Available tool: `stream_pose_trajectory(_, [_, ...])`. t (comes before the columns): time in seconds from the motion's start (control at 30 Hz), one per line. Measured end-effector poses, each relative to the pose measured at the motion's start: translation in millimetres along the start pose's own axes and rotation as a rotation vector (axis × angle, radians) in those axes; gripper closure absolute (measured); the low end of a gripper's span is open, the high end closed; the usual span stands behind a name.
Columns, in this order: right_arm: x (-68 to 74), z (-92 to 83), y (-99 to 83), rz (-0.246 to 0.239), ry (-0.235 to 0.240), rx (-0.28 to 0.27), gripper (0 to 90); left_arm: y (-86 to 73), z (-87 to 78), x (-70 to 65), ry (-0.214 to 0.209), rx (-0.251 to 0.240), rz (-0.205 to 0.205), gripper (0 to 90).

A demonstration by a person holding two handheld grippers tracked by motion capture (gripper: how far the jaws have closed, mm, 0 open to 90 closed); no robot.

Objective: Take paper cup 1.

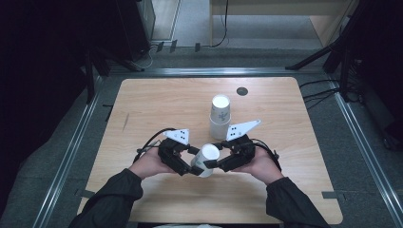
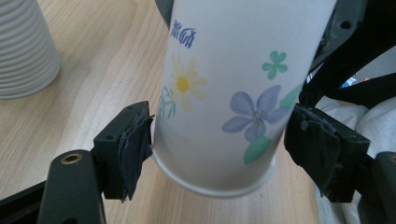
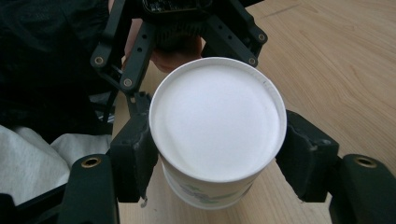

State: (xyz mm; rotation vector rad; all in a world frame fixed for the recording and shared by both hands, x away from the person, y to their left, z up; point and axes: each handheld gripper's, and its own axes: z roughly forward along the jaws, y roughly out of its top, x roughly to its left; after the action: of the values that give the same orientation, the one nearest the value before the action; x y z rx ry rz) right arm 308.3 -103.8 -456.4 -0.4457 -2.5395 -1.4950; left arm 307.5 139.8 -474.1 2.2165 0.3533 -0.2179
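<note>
- At the near middle of the table [image 1: 157, 102], a paper cup [image 1: 205, 159] is held upside down between the two grippers, lifted a little and leaning, with its white base up and its open mouth toward the wood.
- The right gripper [image 1: 219, 164] clamps this cup near its base: in the right gripper view both dark pads press on the wall just under the white bottom disc [image 3: 217, 119]. I judge that this grip carries the cup so the other hand can work on it.
- The left gripper [image 1: 192, 166] has its jaws around the lower part of the cup, close to the rim [image 2: 212, 186]. In the left gripper view the left pad [image 2: 135, 149] touches the wall, but the right pad [image 2: 313, 142] seems to stand just apart, so I would call this grip not yet closed on the cup.
- Two holds at different heights suggest, in my judgement, that nested cups are being pulled apart; I cannot tell if a second cup sits inside.
- Farther back stands a stack of cups [image 1: 220, 116], also upside down, well apart from the hands.
- The left gripper view shows the flower print [image 2: 254, 112] and the ribbed rims of the stack [image 2: 25, 51].
- The right gripper view shows the other gripper's linkage [image 3: 140, 51] behind the cup.
- The high view gives the whole layout, with both sleeves and a dark round plug [image 1: 242, 91] in the tabletop.
</note>
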Motion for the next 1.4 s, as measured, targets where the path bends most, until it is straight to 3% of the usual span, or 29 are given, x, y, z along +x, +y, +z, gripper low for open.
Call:
stream_pose_trajectory(0.43, [0.9,2.2,1.9,0.011,0.005,-0.012,35.1,0.0,1.6,-2.8,0.005,-0.013,0.018,25.7])
stream_pose_trajectory(0.87, [-0.1,2.8,1.4,0.02,0.02,-0.011,35.8,-0.3,0.9,-5.0,0.0,-0.012,0.062,29.9])
stream_pose_trajectory(1.4, [-0.3,3.3,1.9,0.024,0.013,-0.005,34.7,-0.3,-0.4,-3.4,-0.005,0.0,0.051,32.7])
